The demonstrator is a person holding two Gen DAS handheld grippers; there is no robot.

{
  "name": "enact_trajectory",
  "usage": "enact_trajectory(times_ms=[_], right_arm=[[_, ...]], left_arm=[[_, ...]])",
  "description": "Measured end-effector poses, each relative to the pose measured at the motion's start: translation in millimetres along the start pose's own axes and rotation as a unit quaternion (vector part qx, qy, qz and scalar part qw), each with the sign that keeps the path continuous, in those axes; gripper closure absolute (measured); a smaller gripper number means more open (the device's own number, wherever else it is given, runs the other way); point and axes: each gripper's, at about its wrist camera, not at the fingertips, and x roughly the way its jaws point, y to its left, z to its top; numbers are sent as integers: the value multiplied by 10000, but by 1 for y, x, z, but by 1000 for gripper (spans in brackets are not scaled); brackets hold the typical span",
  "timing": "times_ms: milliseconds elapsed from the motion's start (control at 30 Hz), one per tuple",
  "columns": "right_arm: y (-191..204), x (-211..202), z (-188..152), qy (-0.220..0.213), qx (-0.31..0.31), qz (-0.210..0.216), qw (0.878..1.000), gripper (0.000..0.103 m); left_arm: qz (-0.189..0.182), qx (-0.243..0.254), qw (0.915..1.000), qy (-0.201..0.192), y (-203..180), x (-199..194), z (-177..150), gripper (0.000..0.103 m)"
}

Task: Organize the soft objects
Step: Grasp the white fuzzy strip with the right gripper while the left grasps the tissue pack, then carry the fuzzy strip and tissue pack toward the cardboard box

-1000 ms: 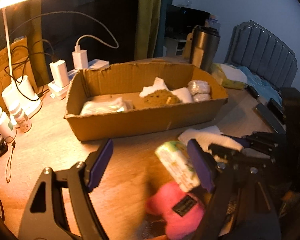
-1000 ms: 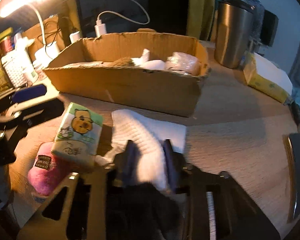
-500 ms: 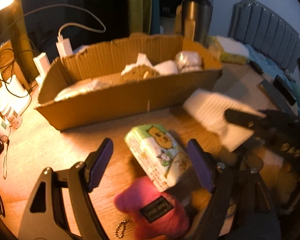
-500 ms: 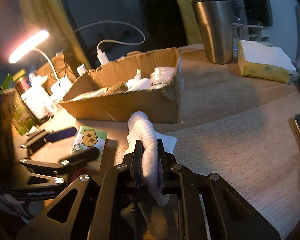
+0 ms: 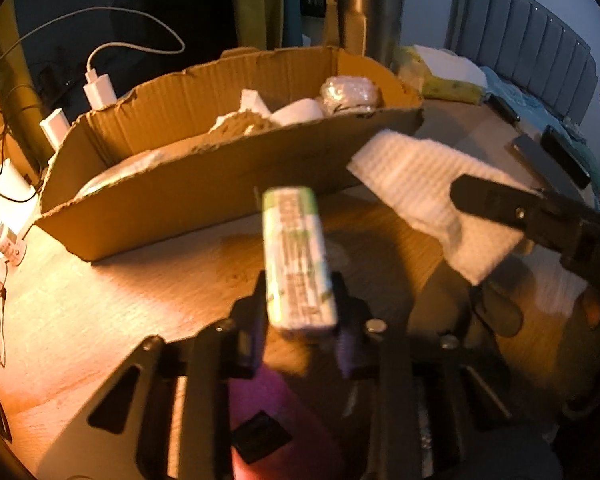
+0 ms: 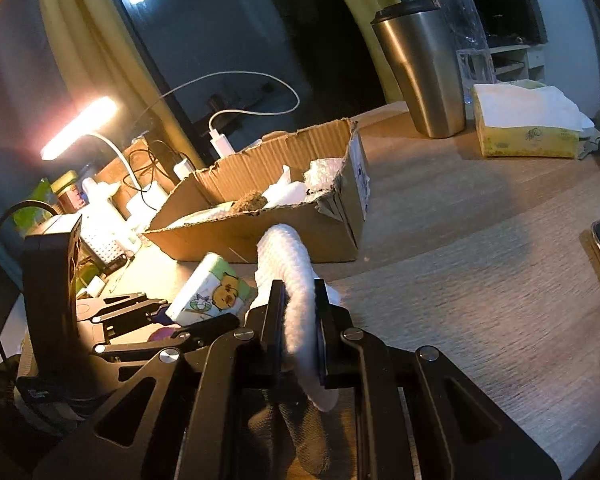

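My left gripper [image 5: 300,312] is shut on a green-and-white tissue pack [image 5: 296,256] and holds it above the wooden table, in front of the cardboard box [image 5: 204,200]. The pack also shows in the right wrist view [image 6: 212,294]. A pink plush toy [image 5: 260,408] lies on the table under the left gripper. My right gripper [image 6: 300,308] is shut on a folded white cloth [image 6: 290,276], lifted off the table; it shows in the left wrist view [image 5: 432,184] to the right of the box. The box [image 6: 284,232] holds several soft items.
A steel tumbler [image 6: 420,72], a water bottle [image 6: 460,28] and a yellow tissue box [image 6: 528,124] stand behind the cardboard box. A lit desk lamp [image 6: 80,128], chargers [image 5: 100,88], cables and small bottles [image 5: 4,240] crowd the left. Dark flat devices [image 5: 540,156] lie at the right.
My left gripper has closed on the tissue pack and lifted it off the pink toy. My right gripper has raised the white cloth off the table, toward the box.
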Motion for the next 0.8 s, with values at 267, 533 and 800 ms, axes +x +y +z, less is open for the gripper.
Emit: enact_trajectory(times_ms=[267,533,800], right_arm=[[-1,-4,0,-83,17,79,9999,89],[4,-7,-1,-102,-80,67,9999,89],[10,-22,8,-291,-172,-157,9993,89]], left_arm=[[-132,-8,9995,-283,-6,-23,9,78],[-316,-108,9980,-532,0,-45,15,78],[-430,-244,9956,-795,16,-63,24,78]])
